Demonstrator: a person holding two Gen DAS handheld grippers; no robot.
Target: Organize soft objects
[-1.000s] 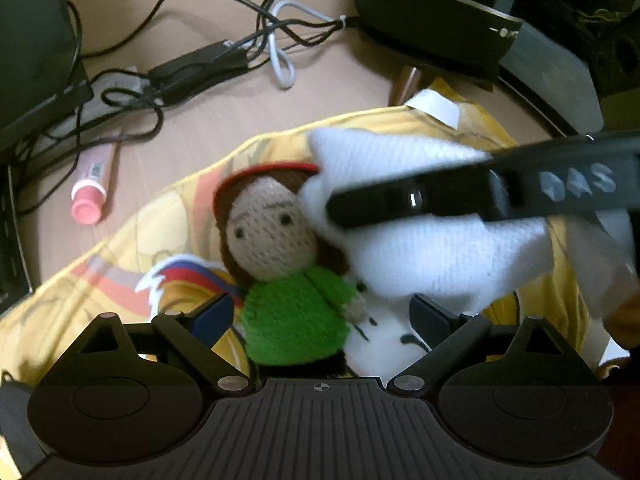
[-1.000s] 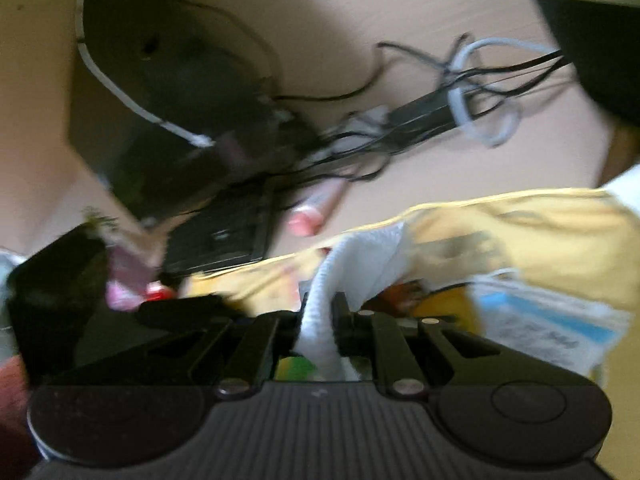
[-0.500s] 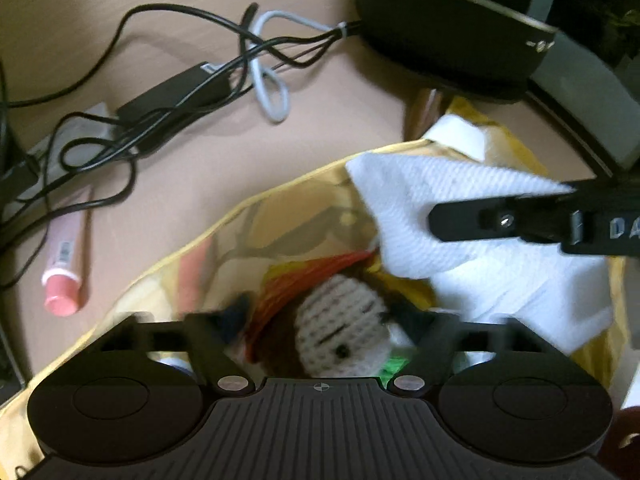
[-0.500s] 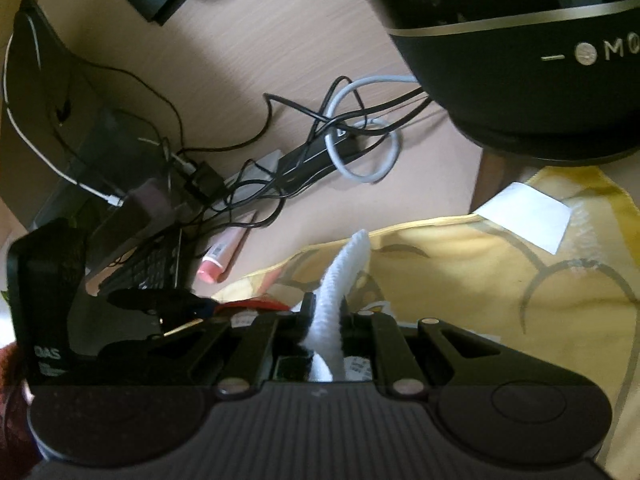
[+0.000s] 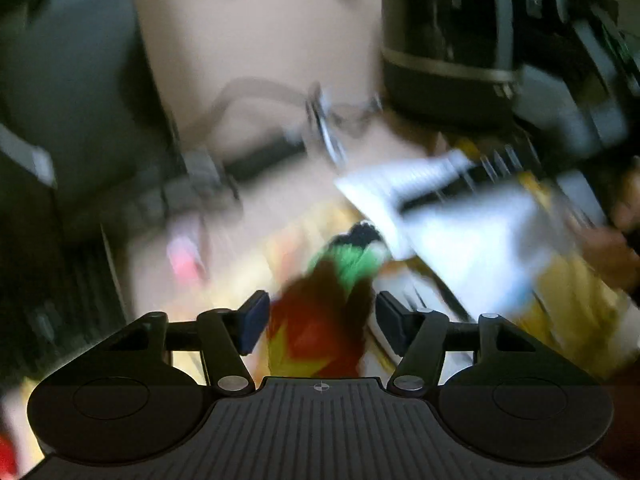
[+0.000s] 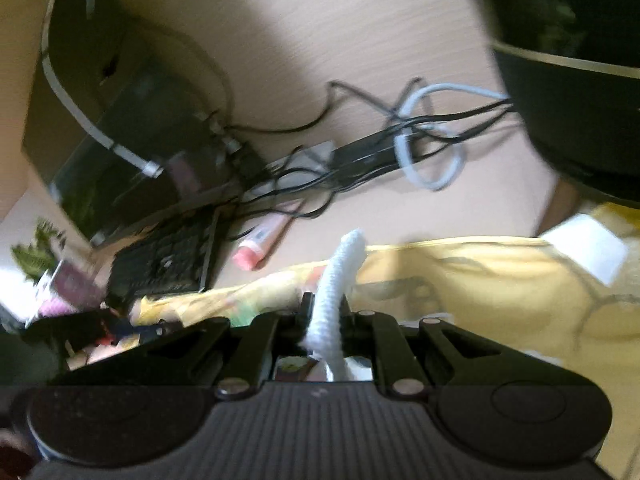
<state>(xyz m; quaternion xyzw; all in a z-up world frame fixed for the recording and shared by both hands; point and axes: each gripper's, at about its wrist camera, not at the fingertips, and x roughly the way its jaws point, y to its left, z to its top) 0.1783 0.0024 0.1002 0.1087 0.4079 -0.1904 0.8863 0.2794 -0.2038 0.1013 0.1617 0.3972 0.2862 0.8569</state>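
On the left of the desk, the left gripper (image 5: 318, 322) is closing its jaws around a crocheted doll (image 5: 320, 308); the picture is badly smeared, so I cannot tell whether the pads already press on it, though its red and brown head sits right between them and its green body points away over the yellow blanket (image 5: 576, 300). The doll looks light, soft and squashy, so it should give under the pads without harm; the head seems the bulkiest part and the safest place to pinch, since the thin limbs would likely slip or stretch. Further right, the right gripper (image 6: 325, 314) is pinched nearly shut on a white cloth (image 6: 340, 276), whose folded edge stands up between the 2 fingers above the blanket. That cloth looks limp and featherlight; held by 1 edge it will probably droop and swing, so a grip near a fold or corner suits it.
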